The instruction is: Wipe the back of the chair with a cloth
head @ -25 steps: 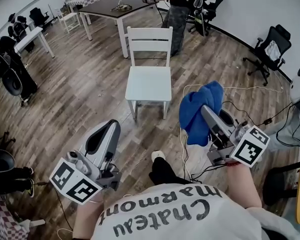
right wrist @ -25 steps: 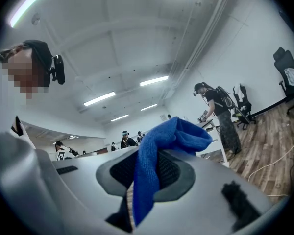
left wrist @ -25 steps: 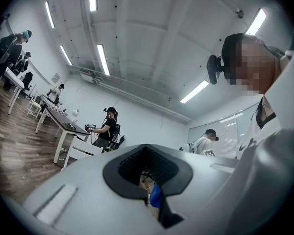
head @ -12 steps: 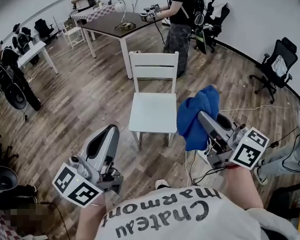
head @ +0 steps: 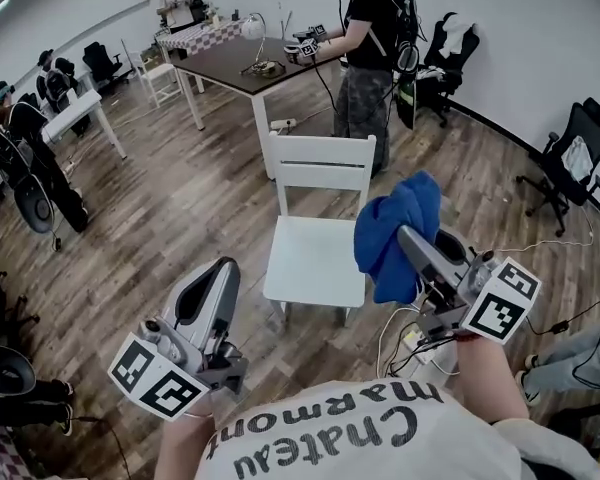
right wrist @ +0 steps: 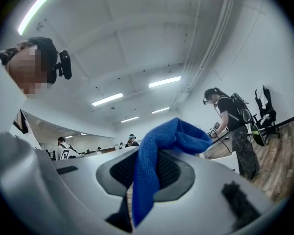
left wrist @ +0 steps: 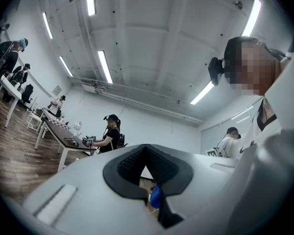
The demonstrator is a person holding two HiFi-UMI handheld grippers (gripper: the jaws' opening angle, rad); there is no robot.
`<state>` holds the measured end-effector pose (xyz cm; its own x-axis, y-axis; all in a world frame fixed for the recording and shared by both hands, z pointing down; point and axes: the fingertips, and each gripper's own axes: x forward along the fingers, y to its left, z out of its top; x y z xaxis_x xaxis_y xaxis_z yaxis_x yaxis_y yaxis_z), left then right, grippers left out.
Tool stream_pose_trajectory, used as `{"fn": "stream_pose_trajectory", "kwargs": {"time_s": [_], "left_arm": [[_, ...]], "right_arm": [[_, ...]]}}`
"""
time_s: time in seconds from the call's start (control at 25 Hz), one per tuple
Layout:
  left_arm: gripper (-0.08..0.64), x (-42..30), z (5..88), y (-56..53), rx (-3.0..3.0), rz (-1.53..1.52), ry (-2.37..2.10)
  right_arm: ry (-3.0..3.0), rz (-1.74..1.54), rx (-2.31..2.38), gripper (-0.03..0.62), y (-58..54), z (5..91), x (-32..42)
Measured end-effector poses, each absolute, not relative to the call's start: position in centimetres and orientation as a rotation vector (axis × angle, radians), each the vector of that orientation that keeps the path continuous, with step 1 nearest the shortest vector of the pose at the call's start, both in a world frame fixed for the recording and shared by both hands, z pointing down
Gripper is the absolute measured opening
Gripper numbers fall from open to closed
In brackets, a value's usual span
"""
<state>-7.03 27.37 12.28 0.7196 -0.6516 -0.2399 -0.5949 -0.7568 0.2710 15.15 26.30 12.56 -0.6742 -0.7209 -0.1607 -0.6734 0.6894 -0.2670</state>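
Stepped closer to chair; backrest lies far-left of right gripper, long axis left-right. Jaws clamped on blue cloth. Left gripper farther off, jaws together, empty.

Cloth is a solid bright blue, no print. Chair at 12 is plain white all over. The left gripper and right gripper are both light grey with black ribbed pads, and their cubes have black-and-white square markers. Floor is brown wood plank with greyish streaks. Table at 11 is a dark brown top on white legs. Shirt at 6 is white with black lettering. Office chair at 2 is black.
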Motion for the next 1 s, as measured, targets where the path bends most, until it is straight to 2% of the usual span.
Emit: {"fn": "stream_pose_trajectory", "kwargs": {"time_s": [0.56, 1.0], "left_arm": [[0.008, -8.1, 15.4, 19.8, 2.679, -0.463, -0.991], [0.008, -10.9, 15.5, 7.7, 2.703, -0.464, -0.813]], "right_arm": [[2.756, -0.322, -1.101, 0.083, 18.3, 16.6, 11.2], [2.702, -0.351, -1.209, 0.083, 7.4, 17.8, 8.2]]}}
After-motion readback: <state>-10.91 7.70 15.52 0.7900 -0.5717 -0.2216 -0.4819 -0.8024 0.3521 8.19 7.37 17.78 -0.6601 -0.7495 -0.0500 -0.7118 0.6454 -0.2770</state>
